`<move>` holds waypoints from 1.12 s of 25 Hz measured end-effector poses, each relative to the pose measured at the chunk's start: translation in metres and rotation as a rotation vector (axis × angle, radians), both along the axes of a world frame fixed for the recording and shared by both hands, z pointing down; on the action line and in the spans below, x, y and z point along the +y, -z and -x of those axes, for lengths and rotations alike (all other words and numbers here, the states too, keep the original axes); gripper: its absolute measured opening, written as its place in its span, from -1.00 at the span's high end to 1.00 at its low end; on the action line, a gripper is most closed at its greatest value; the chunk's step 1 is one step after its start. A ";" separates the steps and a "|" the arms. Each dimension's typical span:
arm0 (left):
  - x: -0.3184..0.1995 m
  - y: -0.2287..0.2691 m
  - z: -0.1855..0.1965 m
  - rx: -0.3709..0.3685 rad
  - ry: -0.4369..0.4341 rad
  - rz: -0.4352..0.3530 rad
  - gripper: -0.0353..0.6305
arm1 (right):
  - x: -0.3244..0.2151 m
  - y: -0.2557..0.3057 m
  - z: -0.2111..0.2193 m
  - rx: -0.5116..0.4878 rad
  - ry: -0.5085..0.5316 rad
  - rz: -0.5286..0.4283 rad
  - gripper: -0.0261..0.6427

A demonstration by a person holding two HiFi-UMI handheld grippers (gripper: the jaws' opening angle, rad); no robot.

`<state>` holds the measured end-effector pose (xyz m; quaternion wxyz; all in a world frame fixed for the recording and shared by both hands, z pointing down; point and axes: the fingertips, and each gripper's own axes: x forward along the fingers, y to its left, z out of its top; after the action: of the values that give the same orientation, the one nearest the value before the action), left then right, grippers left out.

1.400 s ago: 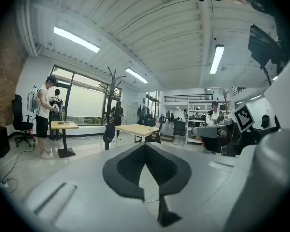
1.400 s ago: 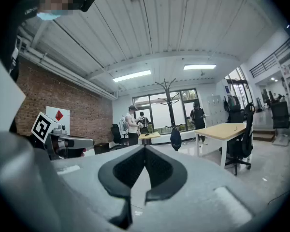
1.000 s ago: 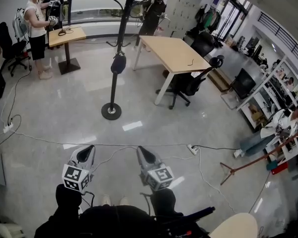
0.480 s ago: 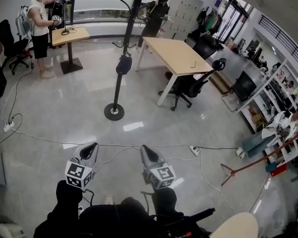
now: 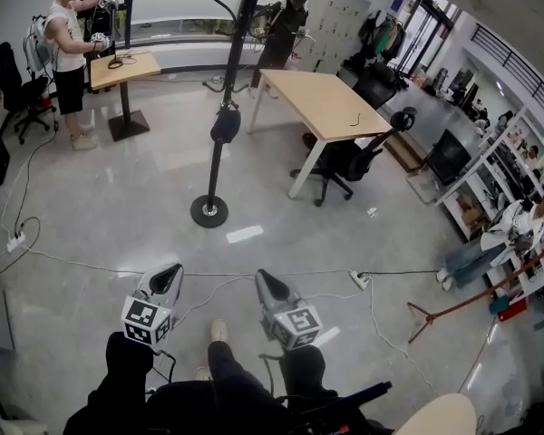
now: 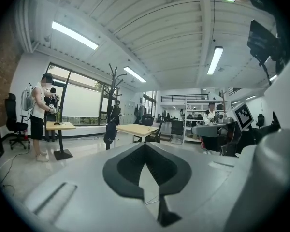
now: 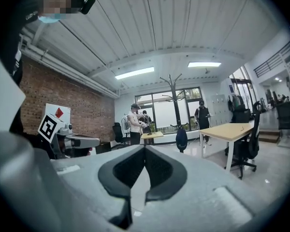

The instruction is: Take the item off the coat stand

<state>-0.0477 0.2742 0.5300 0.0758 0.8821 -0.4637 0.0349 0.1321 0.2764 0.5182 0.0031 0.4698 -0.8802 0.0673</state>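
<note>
A black coat stand [image 5: 219, 152] rises from a round base [image 5: 209, 211] on the grey floor, well ahead of me. A dark bag [image 5: 225, 123] hangs from it at mid height. My left gripper [image 5: 168, 275] and right gripper [image 5: 265, 281] are held side by side low in the head view, both pointing toward the stand and far short of it. Both are shut with nothing between the jaws. The left gripper view shows the stand [image 6: 113, 83] and bag [image 6: 109, 132] small in the distance. The right gripper view shows the bag [image 7: 181, 139] too.
A wooden table [image 5: 322, 98] with a black office chair [image 5: 349, 157] stands right of the coat stand. A small desk [image 5: 122, 66] with people beside it is at the back left. Cables [image 5: 72, 263] and a power strip [image 5: 361, 279] lie across the floor in front of me.
Both grippers have moved a little forward toward the stand, still shut. A foot now shows between them at the bottom of the head view.
</note>
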 end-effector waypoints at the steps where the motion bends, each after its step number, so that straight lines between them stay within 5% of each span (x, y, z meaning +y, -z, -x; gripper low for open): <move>1: -0.007 -0.001 -0.001 -0.002 0.000 0.002 0.88 | -0.008 -0.002 -0.002 -0.004 -0.003 -0.003 0.92; 8: -0.072 -0.001 -0.001 -0.016 0.043 0.001 0.88 | -0.083 -0.009 -0.010 -0.064 0.018 0.060 0.92; 28: -0.209 0.008 -0.024 -0.044 0.121 -0.005 0.88 | -0.231 -0.008 -0.020 -0.008 0.106 -0.013 0.92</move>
<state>-0.0240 0.0654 0.5217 0.0651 0.8517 -0.5178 0.0486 0.1517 0.0456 0.5258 0.0000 0.4223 -0.9043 0.0633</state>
